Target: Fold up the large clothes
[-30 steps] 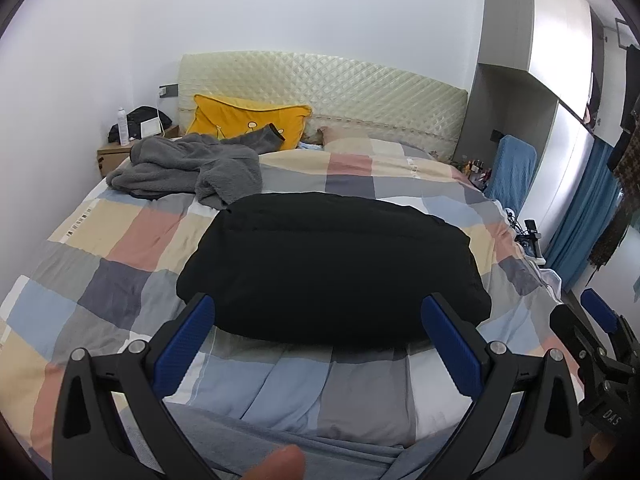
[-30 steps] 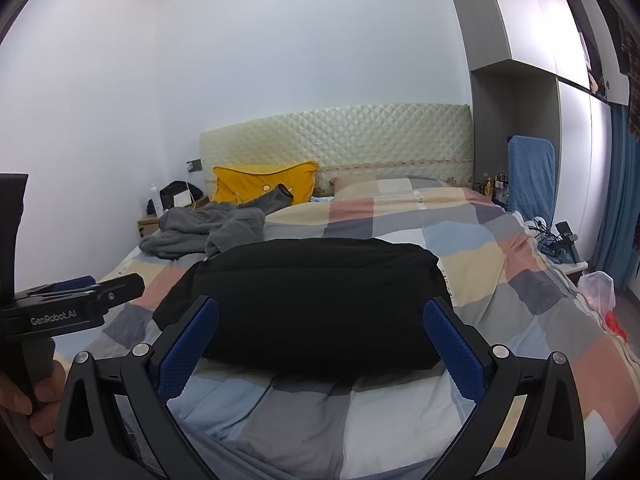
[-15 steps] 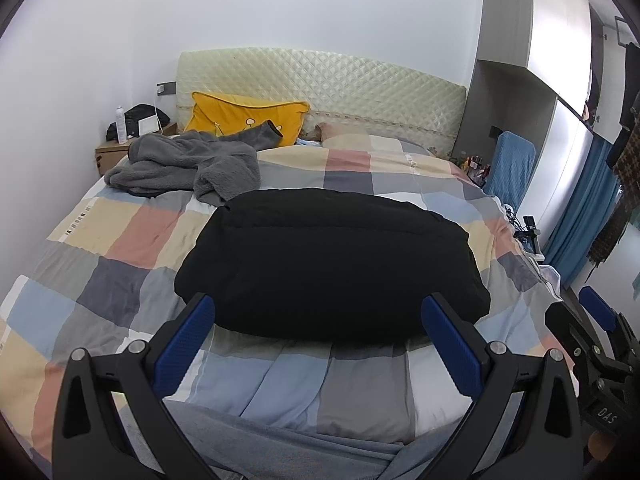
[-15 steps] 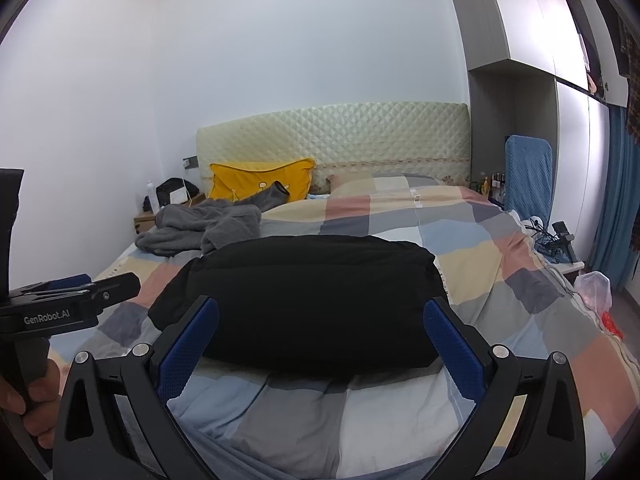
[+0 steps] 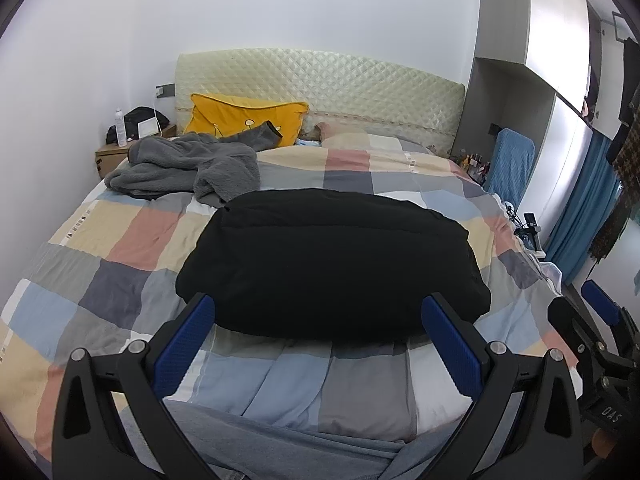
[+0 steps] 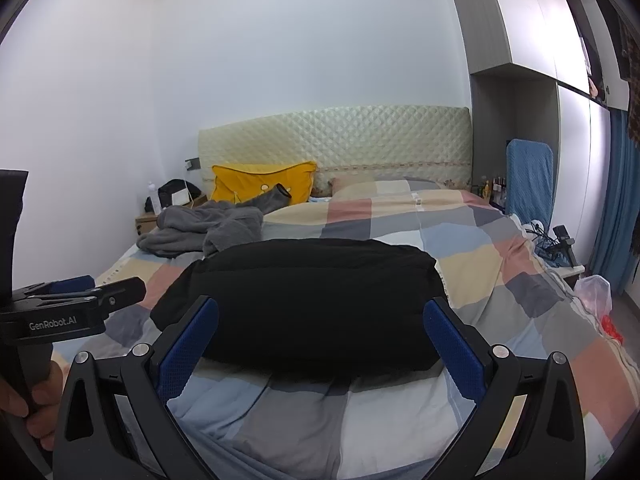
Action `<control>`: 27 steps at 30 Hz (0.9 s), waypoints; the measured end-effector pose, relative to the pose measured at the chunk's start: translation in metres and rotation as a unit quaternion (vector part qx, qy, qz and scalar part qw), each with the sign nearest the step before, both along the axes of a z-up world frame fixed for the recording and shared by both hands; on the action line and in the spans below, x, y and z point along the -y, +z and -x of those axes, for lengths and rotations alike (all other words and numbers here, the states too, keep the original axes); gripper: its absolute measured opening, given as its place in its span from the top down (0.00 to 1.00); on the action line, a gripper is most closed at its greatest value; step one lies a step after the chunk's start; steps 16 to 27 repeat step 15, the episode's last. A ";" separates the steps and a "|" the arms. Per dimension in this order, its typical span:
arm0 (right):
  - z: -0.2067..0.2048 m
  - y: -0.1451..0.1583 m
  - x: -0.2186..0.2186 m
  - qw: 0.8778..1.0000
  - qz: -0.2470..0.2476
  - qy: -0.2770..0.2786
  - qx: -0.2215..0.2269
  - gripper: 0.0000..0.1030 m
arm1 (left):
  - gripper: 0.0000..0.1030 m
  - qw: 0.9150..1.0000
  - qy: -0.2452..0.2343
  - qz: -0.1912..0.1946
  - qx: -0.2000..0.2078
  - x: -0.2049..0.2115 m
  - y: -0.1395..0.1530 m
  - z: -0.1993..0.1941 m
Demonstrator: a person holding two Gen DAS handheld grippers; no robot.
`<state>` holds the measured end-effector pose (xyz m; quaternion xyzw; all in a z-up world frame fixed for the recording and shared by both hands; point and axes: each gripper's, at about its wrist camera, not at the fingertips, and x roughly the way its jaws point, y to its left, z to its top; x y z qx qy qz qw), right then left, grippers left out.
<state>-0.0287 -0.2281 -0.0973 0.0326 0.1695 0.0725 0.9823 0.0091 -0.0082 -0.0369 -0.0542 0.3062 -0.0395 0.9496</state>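
Note:
A black garment [image 5: 332,264] lies folded into a thick rectangle in the middle of the checked bedspread [image 5: 120,236]; it also shows in the right wrist view [image 6: 304,304]. A crumpled grey fleece garment [image 5: 188,164] lies near the head of the bed on the left, also seen in the right wrist view [image 6: 204,228]. My left gripper [image 5: 318,344] is open and empty, held just short of the black garment's near edge. My right gripper [image 6: 320,344] is open and empty, also just in front of that edge.
A yellow pillow [image 5: 244,120] leans on the quilted headboard [image 5: 340,88]. A wooden nightstand [image 5: 120,152] with a bottle stands at the far left. A blue-covered chair [image 5: 512,164], cables and blue curtains [image 5: 580,216] are on the right. A grey cloth [image 5: 280,448] lies at the bed's near edge.
Both grippers have lifted and pulled back slightly; the view tilts a little upward. The black garment has not moved. Both grippers stay open.

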 end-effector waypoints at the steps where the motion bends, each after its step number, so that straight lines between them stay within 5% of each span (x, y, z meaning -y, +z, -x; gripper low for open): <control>1: 0.000 0.001 0.000 1.000 -0.001 0.000 0.002 0.00 | 0.00 1.000 0.000 0.001 0.002 -0.001 0.001 0.001; 27: 0.004 0.003 0.001 1.000 -0.001 -0.002 0.004 0.00 | 0.00 1.000 0.002 -0.006 0.004 -0.005 0.005 0.004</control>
